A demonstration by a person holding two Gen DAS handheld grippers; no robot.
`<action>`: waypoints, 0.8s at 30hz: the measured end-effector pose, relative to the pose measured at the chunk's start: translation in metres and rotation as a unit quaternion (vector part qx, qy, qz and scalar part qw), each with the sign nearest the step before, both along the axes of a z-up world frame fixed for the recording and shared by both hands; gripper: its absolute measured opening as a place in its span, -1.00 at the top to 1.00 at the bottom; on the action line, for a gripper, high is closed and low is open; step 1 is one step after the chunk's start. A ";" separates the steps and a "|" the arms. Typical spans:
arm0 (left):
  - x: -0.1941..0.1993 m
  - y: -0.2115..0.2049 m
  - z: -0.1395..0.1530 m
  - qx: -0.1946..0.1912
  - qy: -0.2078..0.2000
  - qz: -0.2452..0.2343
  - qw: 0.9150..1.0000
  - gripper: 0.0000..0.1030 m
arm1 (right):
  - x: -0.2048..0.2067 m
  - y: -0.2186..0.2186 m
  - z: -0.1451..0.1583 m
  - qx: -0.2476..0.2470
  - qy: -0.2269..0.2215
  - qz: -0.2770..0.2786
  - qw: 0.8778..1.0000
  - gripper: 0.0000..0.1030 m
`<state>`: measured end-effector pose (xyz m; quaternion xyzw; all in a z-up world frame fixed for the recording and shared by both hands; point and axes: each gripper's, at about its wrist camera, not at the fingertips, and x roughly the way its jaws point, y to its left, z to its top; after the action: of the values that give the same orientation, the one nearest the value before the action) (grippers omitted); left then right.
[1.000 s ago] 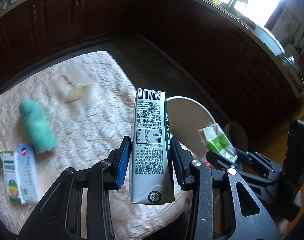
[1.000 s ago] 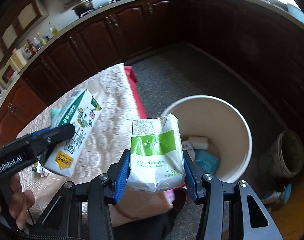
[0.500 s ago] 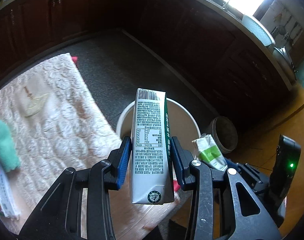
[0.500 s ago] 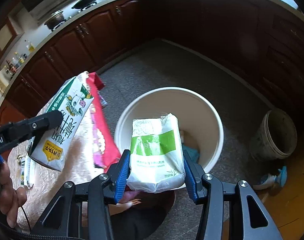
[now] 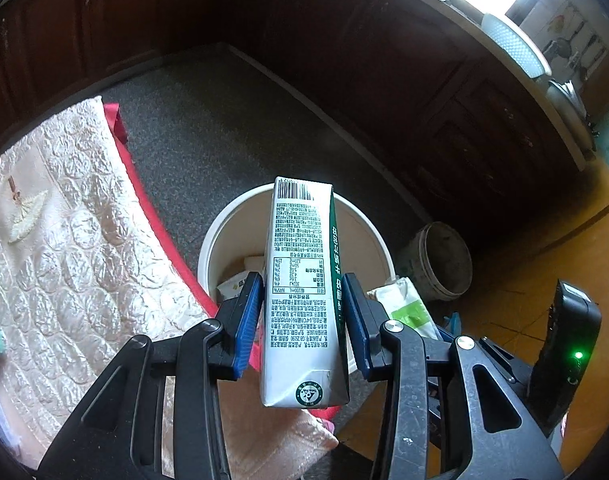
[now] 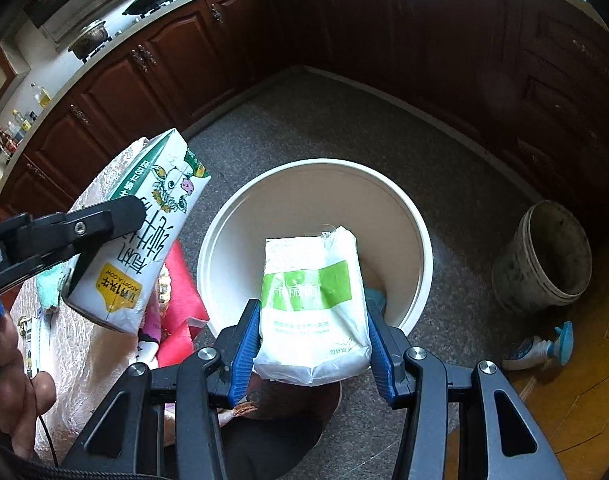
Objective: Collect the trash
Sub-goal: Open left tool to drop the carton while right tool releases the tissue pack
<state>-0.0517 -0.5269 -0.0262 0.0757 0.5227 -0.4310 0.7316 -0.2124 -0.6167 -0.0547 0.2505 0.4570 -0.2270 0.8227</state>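
Milk carton (image 5: 300, 292): clamped upright between the blue pads of the left gripper (image 5: 302, 320), hanging over the bin's 9 o'clock rim, barcode end up.
Tissue pack (image 6: 312, 304): white and green, squeezed in the right gripper (image 6: 312, 344), held above the bin's 6 o'clock edge.
Bin (image 6: 418, 236): round white bucket on the grey floor, mouth open below both loads; scraps lie at its bottom.
Table cover (image 5: 76, 248): quilted cream cloth with a red edge, at 9 o'clock of the bin.
Dirty bucket (image 6: 544, 256): on the floor at 3 o'clock of the bin, apart from it.
Spray bottle (image 6: 540, 350): lying near 4 o'clock.
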 end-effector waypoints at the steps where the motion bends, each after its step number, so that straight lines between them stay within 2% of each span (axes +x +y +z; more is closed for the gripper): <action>1: 0.002 0.000 -0.002 0.001 0.002 0.000 1.000 0.26 | -0.001 0.001 0.000 0.000 0.001 0.000 1.000 0.07; 3: 0.003 -0.002 -0.006 0.009 0.000 -0.002 1.000 0.22 | -0.001 0.000 -0.001 0.001 0.002 -0.002 1.000 0.07; 7: 0.003 -0.004 -0.010 0.001 0.007 -0.006 1.000 -0.18 | 0.002 -0.002 -0.002 0.002 0.005 -0.003 1.000 0.07; 20: 0.012 0.019 -0.010 0.006 -0.009 0.016 1.000 -0.19 | 0.012 -0.005 -0.016 0.007 0.013 0.001 1.000 0.07; 22: 0.013 0.023 -0.009 0.005 -0.008 0.018 1.000 -0.19 | 0.015 -0.006 -0.018 0.007 0.014 -0.002 1.000 -0.07; 24: 0.013 0.025 -0.011 0.004 -0.006 0.020 1.000 -0.19 | 0.017 -0.006 -0.020 0.006 0.016 -0.003 1.000 -0.11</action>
<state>-0.0385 -0.5016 -0.0374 0.0708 0.5216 -0.4136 0.7429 -0.1953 -0.6225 -0.0743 0.2534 0.4711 -0.2309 0.8127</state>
